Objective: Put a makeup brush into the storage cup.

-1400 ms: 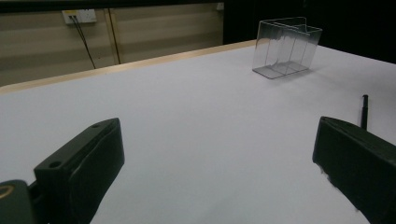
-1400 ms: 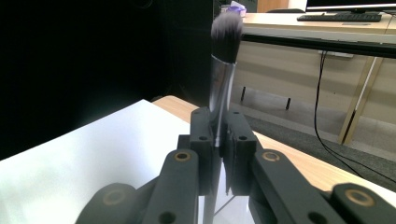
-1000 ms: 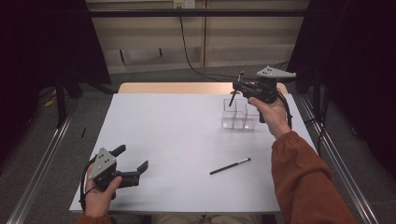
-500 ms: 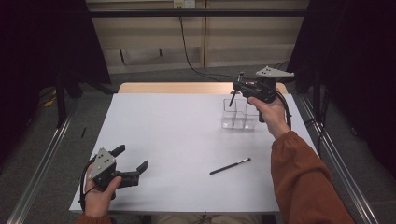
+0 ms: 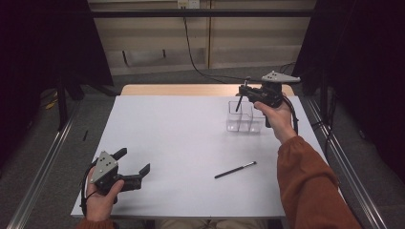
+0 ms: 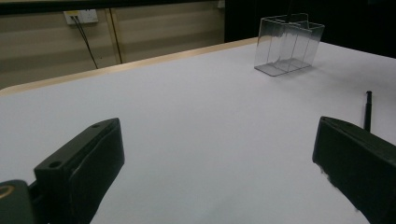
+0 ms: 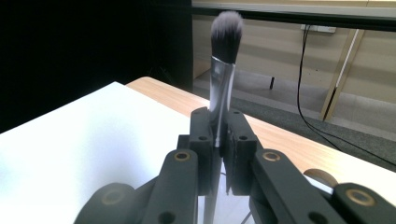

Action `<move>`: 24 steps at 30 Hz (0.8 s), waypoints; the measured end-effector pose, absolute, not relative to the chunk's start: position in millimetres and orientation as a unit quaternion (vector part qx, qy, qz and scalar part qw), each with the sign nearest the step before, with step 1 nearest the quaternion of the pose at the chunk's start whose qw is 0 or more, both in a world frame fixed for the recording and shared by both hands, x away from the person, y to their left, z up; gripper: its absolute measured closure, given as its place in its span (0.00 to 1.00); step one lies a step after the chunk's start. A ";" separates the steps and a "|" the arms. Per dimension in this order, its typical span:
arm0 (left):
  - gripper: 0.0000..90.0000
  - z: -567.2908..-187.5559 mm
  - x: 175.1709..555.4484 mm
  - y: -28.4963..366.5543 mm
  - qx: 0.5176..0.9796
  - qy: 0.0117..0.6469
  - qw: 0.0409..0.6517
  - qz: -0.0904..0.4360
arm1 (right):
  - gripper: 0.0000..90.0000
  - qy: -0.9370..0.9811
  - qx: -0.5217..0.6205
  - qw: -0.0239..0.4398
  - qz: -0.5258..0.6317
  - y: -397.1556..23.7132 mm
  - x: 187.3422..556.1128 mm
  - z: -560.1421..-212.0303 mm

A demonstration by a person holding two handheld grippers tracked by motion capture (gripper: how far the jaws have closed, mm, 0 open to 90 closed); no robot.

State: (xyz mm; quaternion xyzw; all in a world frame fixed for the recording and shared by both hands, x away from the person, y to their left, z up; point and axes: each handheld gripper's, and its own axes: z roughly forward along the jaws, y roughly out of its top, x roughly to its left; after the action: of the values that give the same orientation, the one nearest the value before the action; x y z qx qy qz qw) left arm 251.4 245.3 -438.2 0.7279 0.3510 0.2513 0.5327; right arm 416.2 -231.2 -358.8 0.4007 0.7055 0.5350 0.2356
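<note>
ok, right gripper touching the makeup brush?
Touching. Right gripper view: right gripper has both jaws clamped on the makeup brush handle, bristles up.

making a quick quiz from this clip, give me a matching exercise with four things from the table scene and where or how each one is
Things:
1. makeup brush
2. clear organizer
3. black pen
4. left gripper

States:
A. lying flat on the white table, untouched
B. jaws wide open, nothing between them
C. clamped upright in the right gripper, bristles up
D. standing at the table's far right, below the brush

Pairs: 1-C, 2-D, 3-A, 4-B
</note>
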 end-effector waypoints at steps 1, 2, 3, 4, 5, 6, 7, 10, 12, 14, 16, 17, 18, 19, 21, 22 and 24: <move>0.02 -438.2 251.4 245.4 0.728 0.351 0.533 0.251 | 0.93 0.705 0.402 0.234 0.535 -230.8 416.3 -359.9; 0.02 -438.3 251.4 245.3 0.728 0.351 0.533 0.251 | 0.93 0.706 0.402 0.234 0.535 -230.7 416.5 -361.3; 0.02 -438.3 251.6 245.4 0.729 0.351 0.532 0.251 | 0.93 0.706 0.402 0.234 0.533 -230.4 416.5 -362.5; 0.02 -438.4 251.7 245.5 0.729 0.351 0.531 0.252 | 0.93 0.707 0.403 0.234 0.532 -230.4 416.5 -363.7; 0.02 -438.4 251.8 245.5 0.730 0.350 0.531 0.252 | 0.93 0.707 0.404 0.233 0.532 -230.4 416.6 -364.8; 0.02 -438.5 251.8 245.6 0.729 0.352 0.530 0.253 | 0.93 0.706 0.405 0.231 0.533 -230.2 416.4 -365.6; 0.02 -438.6 251.8 245.8 0.729 0.352 0.529 0.254 | 0.93 0.707 0.405 0.231 0.532 -230.3 416.4 -366.8; 0.02 -438.9 252.4 246.7 0.728 0.355 0.528 0.255 | 0.93 0.708 0.407 0.228 0.530 -230.6 416.7 -369.6; 0.02 -438.9 252.4 247.0 0.727 0.355 0.529 0.255 | 0.93 0.708 0.407 0.227 0.530 -230.6 417.1 -371.5; 0.02 -439.0 252.5 247.0 0.727 0.355 0.529 0.255 | 0.93 0.707 0.409 0.225 0.531 -230.4 417.1 -373.3; 0.02 -439.1 252.5 247.0 0.727 0.355 0.529 0.255 | 0.93 0.708 0.410 0.223 0.530 -230.6 417.3 -375.5; 0.02 -439.0 252.5 247.1 0.728 0.355 0.528 0.255 | 0.93 0.708 0.411 0.223 0.530 -230.7 417.4 -376.6; 0.02 -439.0 252.5 247.1 0.727 0.355 0.529 0.255 | 0.93 0.708 0.412 0.221 0.529 -230.9 417.4 -377.7; 0.02 -439.0 252.6 247.0 0.727 0.356 0.528 0.255 | 0.93 0.708 0.412 0.222 0.529 -231.0 417.6 -378.9; 0.02 -439.0 252.9 246.6 0.727 0.356 0.528 0.256 | 0.93 0.708 0.413 0.221 0.528 -230.8 418.0 -381.0; 0.02 -439.0 253.0 246.3 0.727 0.357 0.527 0.257 | 0.93 0.709 0.414 0.220 0.528 -231.0 418.1 -382.0; 0.02 -439.1 253.1 246.1 0.727 0.357 0.527 0.256 | 0.93 0.707 0.416 0.218 0.528 -230.8 418.7 -383.9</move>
State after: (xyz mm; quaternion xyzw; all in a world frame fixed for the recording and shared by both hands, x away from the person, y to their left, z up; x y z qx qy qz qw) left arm 253.1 246.1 -439.1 0.7274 0.3570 0.2557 0.5273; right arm 418.7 -230.8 -383.9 0.4161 0.7071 0.5284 0.2182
